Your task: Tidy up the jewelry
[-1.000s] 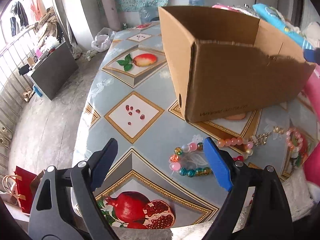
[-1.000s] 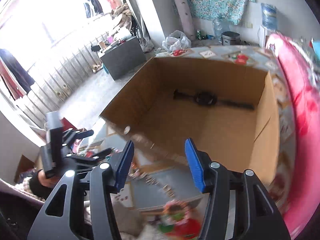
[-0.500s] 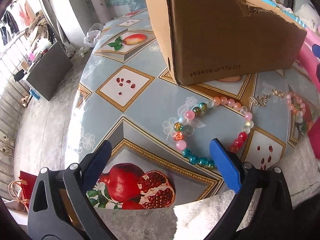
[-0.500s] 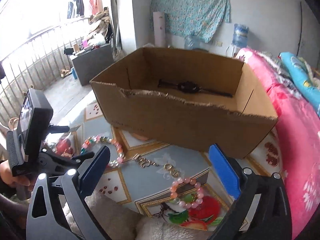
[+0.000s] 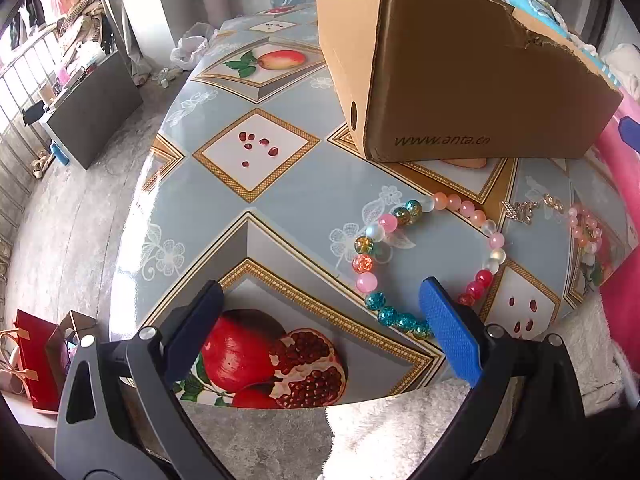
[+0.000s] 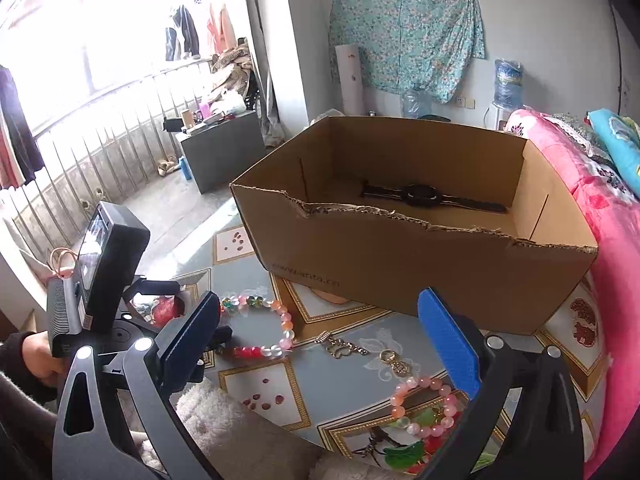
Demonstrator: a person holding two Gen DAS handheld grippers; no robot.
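A large multicoloured bead bracelet [image 5: 424, 264] lies on the patterned table [image 5: 256, 208], just ahead of my open left gripper [image 5: 320, 312]; it also shows in the right wrist view [image 6: 260, 328]. A small gold charm chain [image 6: 362, 350] and a pink bead bracelet [image 6: 424, 404] lie between the fingers of my open, empty right gripper [image 6: 320, 320]. A brown cardboard box [image 6: 420, 240] stands behind them with a black watch [image 6: 424, 196] inside.
The left gripper's handle and camera [image 6: 100, 272] sit at the left of the right wrist view. A pink blanket [image 6: 612, 264] borders the table on the right. A white fluffy cloth [image 5: 400, 420] lies at the near table edge.
Both grippers pulled back and lowered from the box toward the near table edge. The right gripper's jaws opened wider. The jewelry has not moved.
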